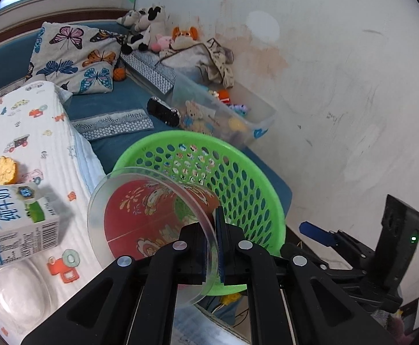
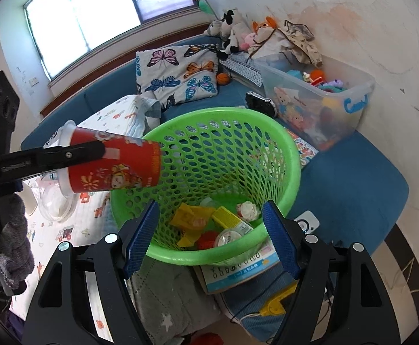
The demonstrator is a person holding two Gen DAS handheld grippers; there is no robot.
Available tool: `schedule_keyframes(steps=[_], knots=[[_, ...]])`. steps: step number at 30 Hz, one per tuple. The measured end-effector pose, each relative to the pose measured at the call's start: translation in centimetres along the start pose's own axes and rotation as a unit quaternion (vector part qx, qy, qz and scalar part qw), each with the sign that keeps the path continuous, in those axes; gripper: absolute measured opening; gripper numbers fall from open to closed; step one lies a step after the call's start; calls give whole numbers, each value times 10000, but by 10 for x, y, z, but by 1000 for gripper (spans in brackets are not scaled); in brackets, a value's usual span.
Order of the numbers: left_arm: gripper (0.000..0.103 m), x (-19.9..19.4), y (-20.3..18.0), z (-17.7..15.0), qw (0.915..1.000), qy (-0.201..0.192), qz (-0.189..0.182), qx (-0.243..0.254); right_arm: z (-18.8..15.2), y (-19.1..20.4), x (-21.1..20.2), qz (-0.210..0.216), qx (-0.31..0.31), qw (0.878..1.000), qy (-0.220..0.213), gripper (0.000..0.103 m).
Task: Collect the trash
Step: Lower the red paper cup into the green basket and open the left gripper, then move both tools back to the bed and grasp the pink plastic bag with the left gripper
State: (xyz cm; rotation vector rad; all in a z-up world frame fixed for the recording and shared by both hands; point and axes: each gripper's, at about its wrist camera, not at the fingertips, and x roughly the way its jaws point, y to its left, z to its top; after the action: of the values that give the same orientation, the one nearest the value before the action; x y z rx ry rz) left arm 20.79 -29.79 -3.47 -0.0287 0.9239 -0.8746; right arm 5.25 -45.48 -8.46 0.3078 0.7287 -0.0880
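Readable on the white milk carton (image 1: 13,224): large blue Chinese characters "纯牛奶", plus a barcode and fine print too small to read. On the booklet (image 2: 238,273) under the green basket (image 2: 267,149): rows of "0" and "(一)".

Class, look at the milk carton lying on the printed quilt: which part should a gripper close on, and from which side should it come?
Grip the milk carton across its two long flat side faces, coming down from above. It lies on its side on the quilt, so those parallel faces are exposed, while the folded top end is uneven.

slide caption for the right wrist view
Left gripper carries a red paper cup to the green basket; right gripper open.
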Motion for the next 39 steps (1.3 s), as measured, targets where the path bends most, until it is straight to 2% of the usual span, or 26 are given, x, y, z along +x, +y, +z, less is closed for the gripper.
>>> schedule_keyframes(steps=[6,9,11,14,24,31,39], knots=[[10,14,0,-2,9996,193,170,73,-3,-2,4,37,39,10000,61,74],[15,18,-1,-2,9996,244,157,71,-3,-3,5,43,55,10000,68,74],[27,16,-2,-3,9996,223,172,79,-3,-4,5,44,67,9999,61,74],[38,12,-5,-3,9997,152,176,103,-3,-5,4,39,73,10000,48,74],[40,-24,0,-17,9998,-110,178,69,-6,10,-5,97,-42,9999,-3,74],[45,-70,18,-39,9983,-444,379,-48,-5,33,-3,277,-177,9995,22,74],[48,-122,58,-66,9930,-796,751,-442,-4,76,6,580,-467,9972,106,79]])
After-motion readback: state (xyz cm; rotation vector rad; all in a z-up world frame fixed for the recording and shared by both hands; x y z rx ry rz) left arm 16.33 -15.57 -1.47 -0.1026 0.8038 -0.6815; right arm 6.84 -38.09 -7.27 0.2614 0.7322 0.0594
